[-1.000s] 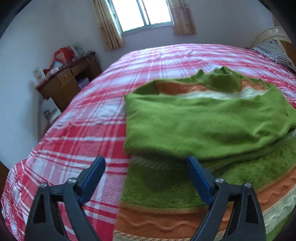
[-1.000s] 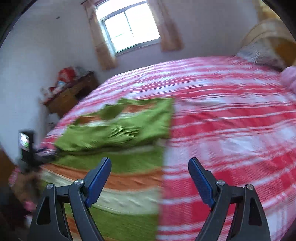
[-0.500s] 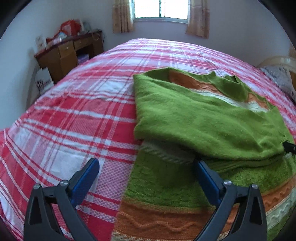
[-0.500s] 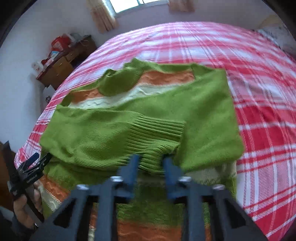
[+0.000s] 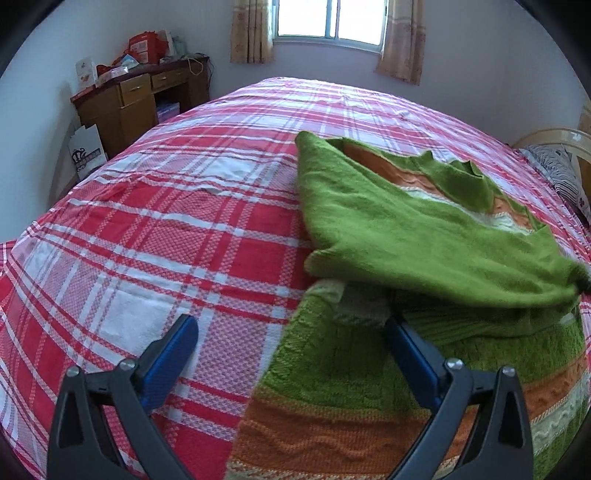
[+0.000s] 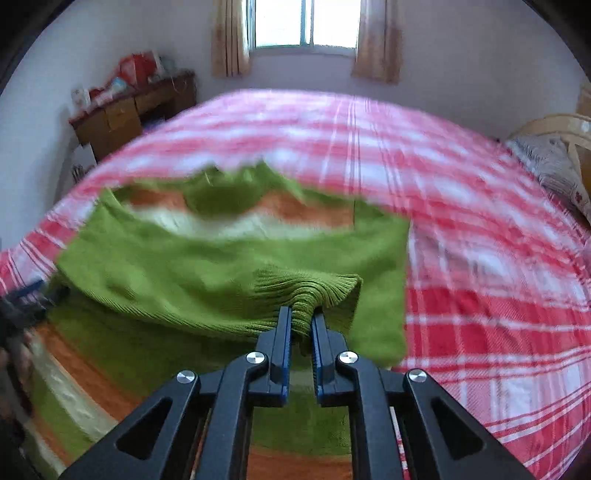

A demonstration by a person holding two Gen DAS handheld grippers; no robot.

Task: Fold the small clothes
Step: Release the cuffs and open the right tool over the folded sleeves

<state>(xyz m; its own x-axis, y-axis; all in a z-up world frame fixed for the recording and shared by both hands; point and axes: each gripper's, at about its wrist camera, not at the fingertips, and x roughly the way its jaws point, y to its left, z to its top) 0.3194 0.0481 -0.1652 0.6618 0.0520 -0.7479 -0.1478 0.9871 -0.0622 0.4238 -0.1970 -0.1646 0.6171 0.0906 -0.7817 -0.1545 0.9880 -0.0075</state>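
A green sweater (image 5: 417, 240) with orange and cream stripes lies on the red plaid bed (image 5: 192, 229), one sleeve folded across its body. My left gripper (image 5: 291, 332) is open and empty, low over the sweater's left edge near its hem. My right gripper (image 6: 301, 321) is shut on the ribbed green sleeve cuff (image 6: 306, 291) and holds it lifted above the sweater (image 6: 207, 258). The right wrist view is blurred by motion. The left gripper (image 6: 26, 295) shows dimly at the left edge there.
A wooden desk (image 5: 140, 96) with clutter stands by the far left wall, a white bag (image 5: 86, 151) beside it. A window (image 5: 328, 18) with curtains is at the back. A pillow (image 5: 561, 177) and headboard lie at the right. Bare bedspread (image 6: 498, 266) lies right of the sweater.
My right gripper closed on the sleeve cuff and lifted it, swinging toward the right. My left gripper shifted a little and stays open.
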